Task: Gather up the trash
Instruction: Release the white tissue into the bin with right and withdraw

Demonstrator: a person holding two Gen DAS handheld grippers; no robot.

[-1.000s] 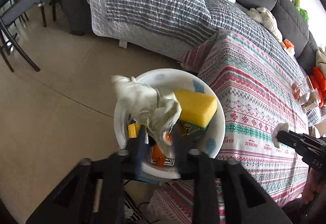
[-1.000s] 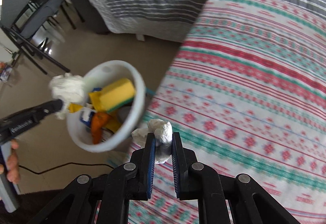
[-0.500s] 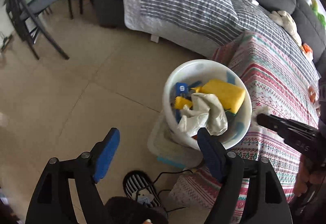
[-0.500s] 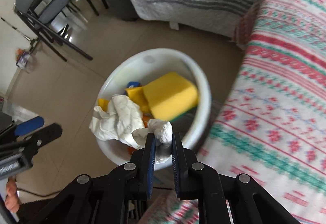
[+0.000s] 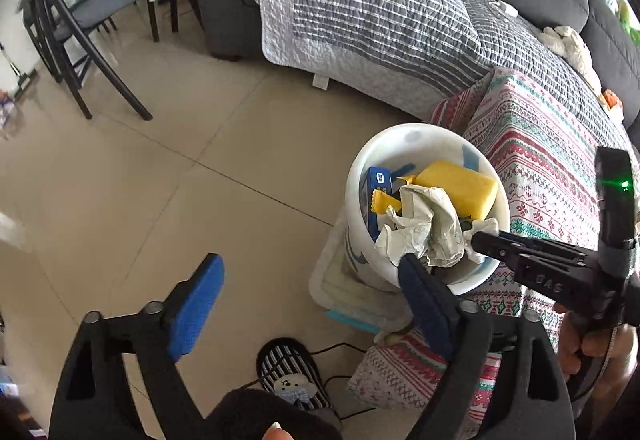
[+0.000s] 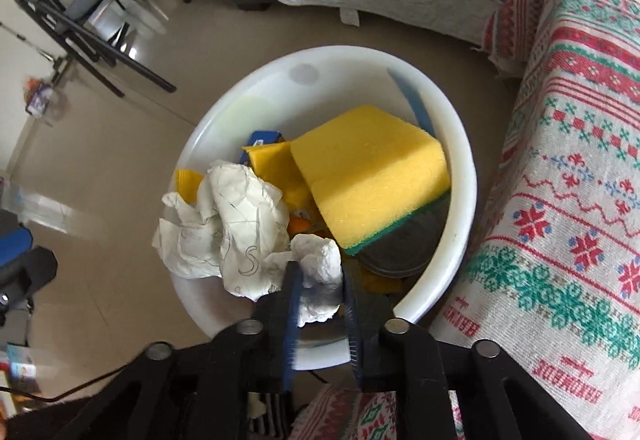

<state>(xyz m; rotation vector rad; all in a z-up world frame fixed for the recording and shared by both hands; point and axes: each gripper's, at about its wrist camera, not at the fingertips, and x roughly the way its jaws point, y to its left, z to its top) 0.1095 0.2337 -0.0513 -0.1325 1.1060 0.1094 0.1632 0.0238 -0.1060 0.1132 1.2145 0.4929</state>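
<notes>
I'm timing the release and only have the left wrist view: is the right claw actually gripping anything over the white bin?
Observer: Yes, the right claw is shut on a white tissue wad.
Operator: Is it over the opening?
Observer: Yes, within the rim of the white bin, beside the crumpled paper.
Operator: Much room in there?
Observer: Seemingly little; a dark round object lies under the yellow sponge.

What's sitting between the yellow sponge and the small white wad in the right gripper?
In the right wrist view, only an orange scrap shows between the yellow sponge and the white wad clamped in the right gripper.
</notes>
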